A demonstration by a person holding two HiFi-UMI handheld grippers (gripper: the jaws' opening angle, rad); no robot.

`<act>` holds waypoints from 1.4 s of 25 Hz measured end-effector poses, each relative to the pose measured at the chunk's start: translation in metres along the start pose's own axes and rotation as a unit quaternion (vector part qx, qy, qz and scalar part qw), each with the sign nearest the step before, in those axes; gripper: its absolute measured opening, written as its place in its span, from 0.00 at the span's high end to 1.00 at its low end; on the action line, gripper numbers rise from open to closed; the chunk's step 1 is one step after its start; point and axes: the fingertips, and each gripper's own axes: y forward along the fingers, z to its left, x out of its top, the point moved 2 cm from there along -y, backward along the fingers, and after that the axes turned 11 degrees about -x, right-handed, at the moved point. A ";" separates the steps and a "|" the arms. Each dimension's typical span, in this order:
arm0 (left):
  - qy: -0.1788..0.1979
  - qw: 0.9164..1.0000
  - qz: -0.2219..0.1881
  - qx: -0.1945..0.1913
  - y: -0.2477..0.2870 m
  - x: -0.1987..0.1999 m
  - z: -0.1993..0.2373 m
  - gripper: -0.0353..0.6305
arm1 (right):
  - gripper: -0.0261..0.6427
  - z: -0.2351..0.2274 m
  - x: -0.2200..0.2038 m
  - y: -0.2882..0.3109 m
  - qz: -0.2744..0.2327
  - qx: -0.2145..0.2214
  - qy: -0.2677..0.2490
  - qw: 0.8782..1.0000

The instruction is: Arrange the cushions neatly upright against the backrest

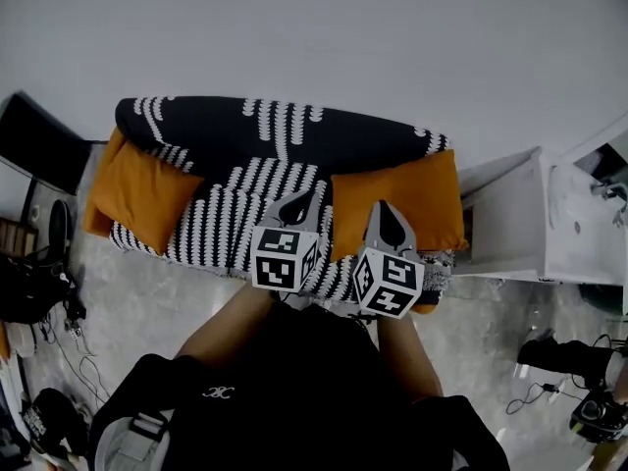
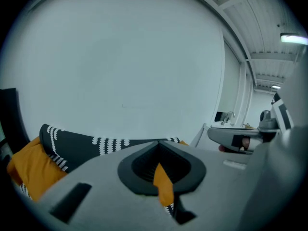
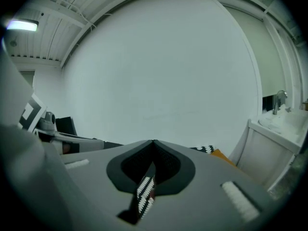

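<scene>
Closest to the lens, a person's black top [image 1: 294,391] fills the foreground, with bare forearms reaching out to two grey grippers capped with black-and-white marker cubes. The left gripper [image 1: 298,202] and the right gripper [image 1: 382,207] hang side by side over the front edge of a small sofa [image 1: 285,130] covered in black fabric with rows of white scalloped marks. Each has its jaws pressed together, tips meeting, with nothing between them.

Two plump, square cushions in orange fabric sit on the sofa, well apart. The left-hand orange cushion [image 1: 142,189] slumps at the picture's left end, tilted outward over the armrest rather than standing against the backrest [image 1: 294,124]. The right-hand orange cushion [image 1: 397,204] rests on the seat near the opposite end, its upper edge toward the backrest, just beyond the right gripper's tips.

A white cabinet [image 1: 510,214] stands beside the sofa's right end against a plain white wall [image 1: 324,27], and cables trail over the grey floor [image 1: 157,312].
</scene>
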 end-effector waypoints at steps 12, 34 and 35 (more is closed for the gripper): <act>-0.034 0.996 0.077 -0.028 0.087 -0.027 0.032 0.94 | 0.95 -0.048 -0.043 0.078 0.094 -0.063 -0.005 0.994; -0.324 0.919 0.204 -0.096 0.296 -0.262 0.118 0.70 | 0.86 -0.260 -0.150 0.222 0.298 -0.188 -0.193 0.916; -0.330 0.915 0.211 -0.094 0.303 -0.273 0.122 0.68 | 0.83 -0.269 -0.156 0.229 0.309 -0.185 -0.197 0.912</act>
